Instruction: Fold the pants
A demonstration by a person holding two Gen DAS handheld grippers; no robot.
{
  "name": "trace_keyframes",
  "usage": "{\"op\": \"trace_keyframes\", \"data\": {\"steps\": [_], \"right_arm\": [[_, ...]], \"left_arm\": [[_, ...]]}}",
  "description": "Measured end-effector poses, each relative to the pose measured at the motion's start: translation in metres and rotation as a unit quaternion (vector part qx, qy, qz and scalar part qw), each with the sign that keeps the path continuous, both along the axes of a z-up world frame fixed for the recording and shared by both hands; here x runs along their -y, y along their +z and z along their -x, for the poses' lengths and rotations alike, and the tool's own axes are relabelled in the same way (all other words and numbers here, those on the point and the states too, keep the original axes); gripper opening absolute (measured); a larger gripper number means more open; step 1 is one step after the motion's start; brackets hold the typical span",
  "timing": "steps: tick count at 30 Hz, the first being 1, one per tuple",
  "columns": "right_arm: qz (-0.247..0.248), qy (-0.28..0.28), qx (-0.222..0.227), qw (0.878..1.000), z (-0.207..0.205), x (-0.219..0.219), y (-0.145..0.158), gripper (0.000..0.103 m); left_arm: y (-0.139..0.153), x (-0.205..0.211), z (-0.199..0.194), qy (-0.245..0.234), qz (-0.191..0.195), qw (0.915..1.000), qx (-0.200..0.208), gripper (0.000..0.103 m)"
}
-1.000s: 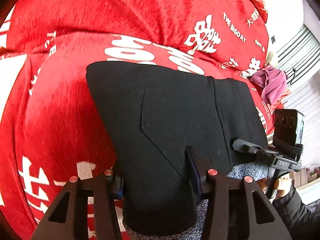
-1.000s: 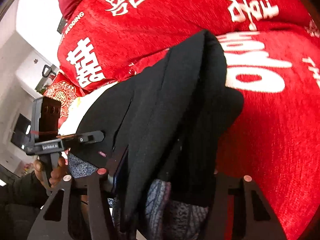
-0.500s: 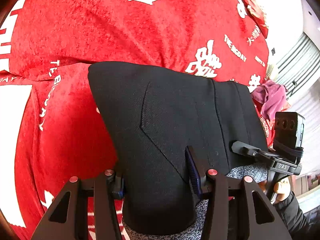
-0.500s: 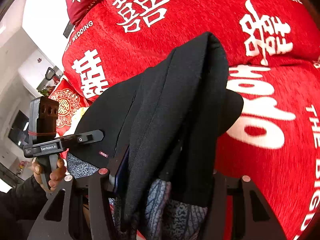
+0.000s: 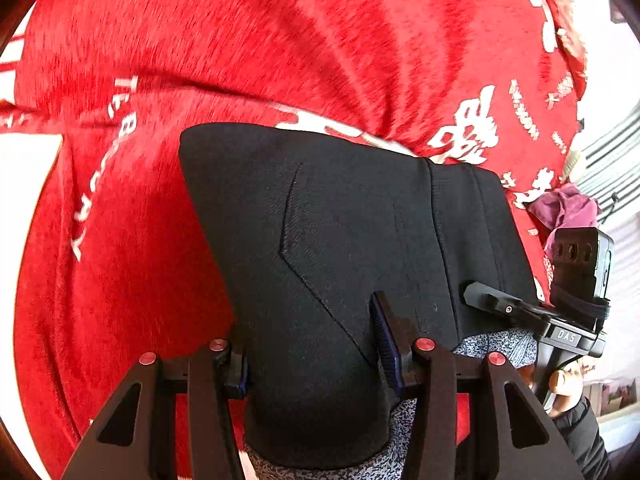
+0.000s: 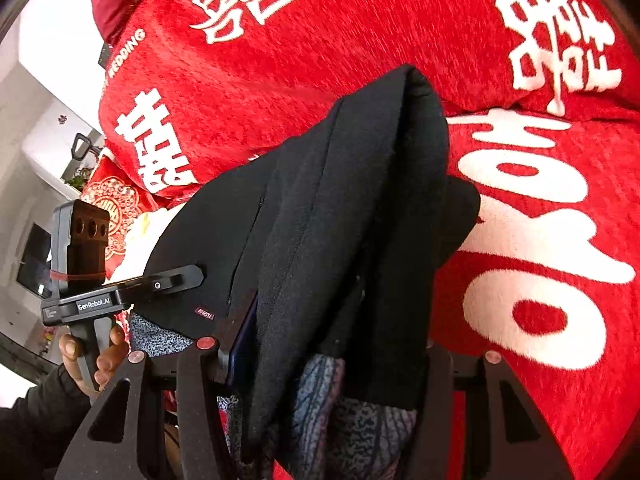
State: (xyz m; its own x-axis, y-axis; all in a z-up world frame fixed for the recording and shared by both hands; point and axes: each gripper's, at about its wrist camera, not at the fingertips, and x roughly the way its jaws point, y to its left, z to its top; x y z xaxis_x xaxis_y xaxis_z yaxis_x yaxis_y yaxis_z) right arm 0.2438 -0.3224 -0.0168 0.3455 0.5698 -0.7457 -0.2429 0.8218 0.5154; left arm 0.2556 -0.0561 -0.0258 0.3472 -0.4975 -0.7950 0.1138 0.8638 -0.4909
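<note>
The black pants (image 5: 352, 264) are hanging bunched and doubled over between the two grippers, above a red blanket (image 5: 132, 288) printed with white characters and lettering.

In the left wrist view, the left gripper (image 5: 316, 360) is clamping the pants: the dark fabric is filling the whole gap between its jaws and bulging out below them, toward six o'clock. A grey speckled lining (image 5: 496, 344) is showing under the black cloth, at about four o'clock from the middle of the garment. A stitched pocket seam is running diagonally across the face of the pants. At three to four o'clock in this view, the right gripper's body is standing just beside the edge of the pants, with a hand (image 5: 564, 388) wrapped around its grip.

In the right wrist view, the right gripper (image 6: 328, 356) is likewise clamping the pants, with several thick layers of black cloth and the grey lining packed between its jaws. The folded ridge of the pants is rising toward twelve o'clock, and a rounded flap is drooping toward two o'clock over the blanket. At nine o'clock the left gripper's body is lying against the pants, and a hand (image 6: 92, 356) in a dark sleeve (image 6: 36, 432) is holding its grip. A small dark red label (image 6: 205, 313) is showing on the fabric near the jaws.

A purple cloth (image 5: 564, 208) is lying at two o'clock in the left wrist view, on the far edge of the blanket.
</note>
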Motion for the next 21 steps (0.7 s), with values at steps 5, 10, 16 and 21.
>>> {"op": "trace_keyframes", "data": {"steps": [5,10,16,21], "right_arm": [[-0.001,-0.012,-0.025,1.000,-0.009,0.003,-0.024,0.063],[-0.010,-0.037,-0.050,0.998,-0.012,0.014,-0.033,0.081],[-0.032,-0.087,-0.022,0.995,0.002,0.041,-0.004,0.090],[0.006,-0.083,0.058,0.995,0.036,0.035,0.039,0.099]], "left_arm": [[-0.014,-0.004,-0.001,0.001,0.011,0.9999,-0.003,0.053],[-0.022,-0.015,-0.002,0.009,0.028,0.9993,-0.023,0.057],[0.010,-0.032,0.016,0.026,0.011,0.9996,0.007,0.057],[0.048,-0.036,0.034,0.039,0.032,0.9975,0.049,0.057]]}}
